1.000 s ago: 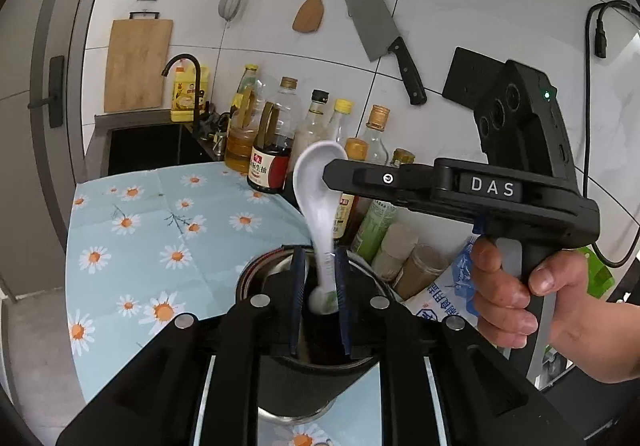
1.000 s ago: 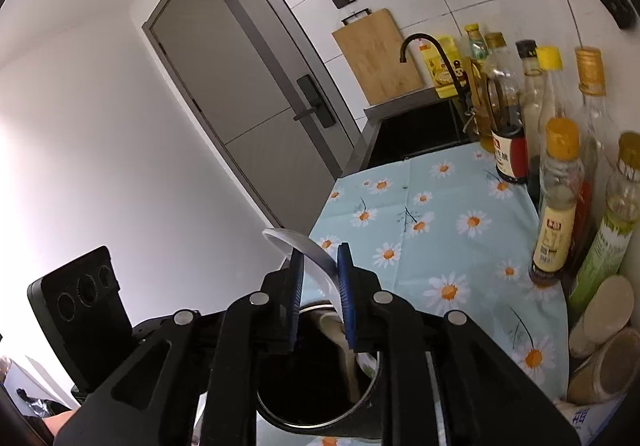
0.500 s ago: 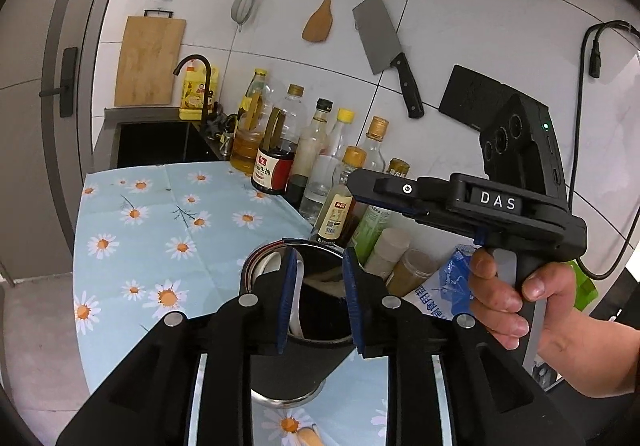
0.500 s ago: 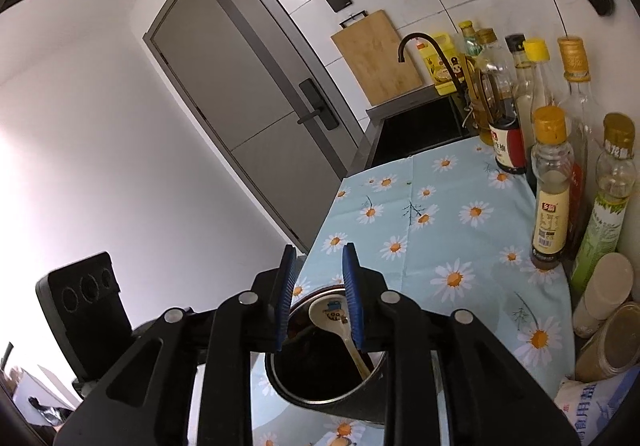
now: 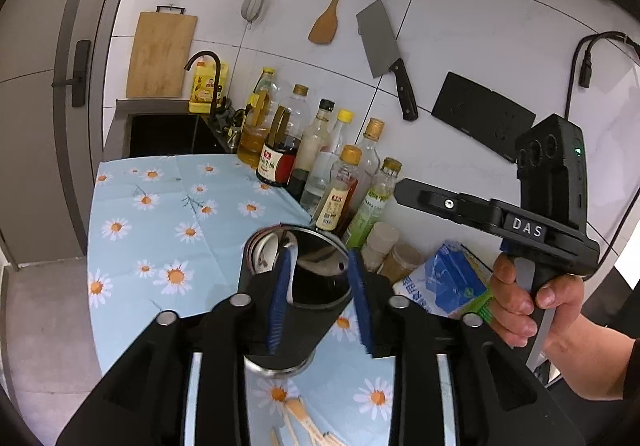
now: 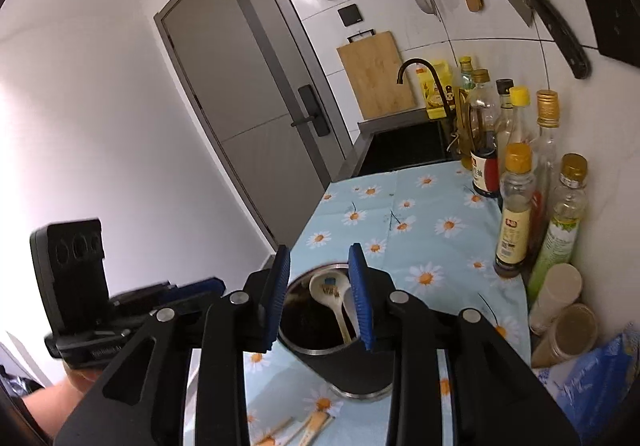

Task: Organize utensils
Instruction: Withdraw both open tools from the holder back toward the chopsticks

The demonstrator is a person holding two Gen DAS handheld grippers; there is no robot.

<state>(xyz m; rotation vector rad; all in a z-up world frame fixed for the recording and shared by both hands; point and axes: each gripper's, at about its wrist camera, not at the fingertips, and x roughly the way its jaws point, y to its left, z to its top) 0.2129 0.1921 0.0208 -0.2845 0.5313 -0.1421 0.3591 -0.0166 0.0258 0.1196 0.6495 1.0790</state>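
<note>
A black utensil holder [image 5: 308, 310] stands on the daisy tablecloth [image 5: 160, 214], with white ceramic spoons [image 5: 268, 250] resting inside it. My left gripper [image 5: 318, 274] hovers just in front of and above the holder. Its blue pads are apart and opening, and nothing is pressed between them. The right wrist view looks down into the same holder [image 6: 344, 370], where two white spoons [image 6: 326, 288] lie. My right gripper [image 6: 320, 274] is also opening and grips nothing. Each gripper shows in the other's view: the right gripper [image 5: 404, 192] in a hand, the left gripper [image 6: 192, 290] blurred.
Oil and sauce bottles [image 5: 320, 166] line the wall, with two cork-lidded jars [image 5: 384, 242] and a blue-green packet [image 5: 444, 286] beside the holder. Wooden chopsticks [image 5: 304, 422] lie on the cloth near me. A black sink [image 5: 168, 134] sits at the far end, and the counter drops off at left.
A second ago each gripper was shut on a white spoon over the holder. Both spoons now sit inside it, and both grippers have widened and drawn back and upward.
</note>
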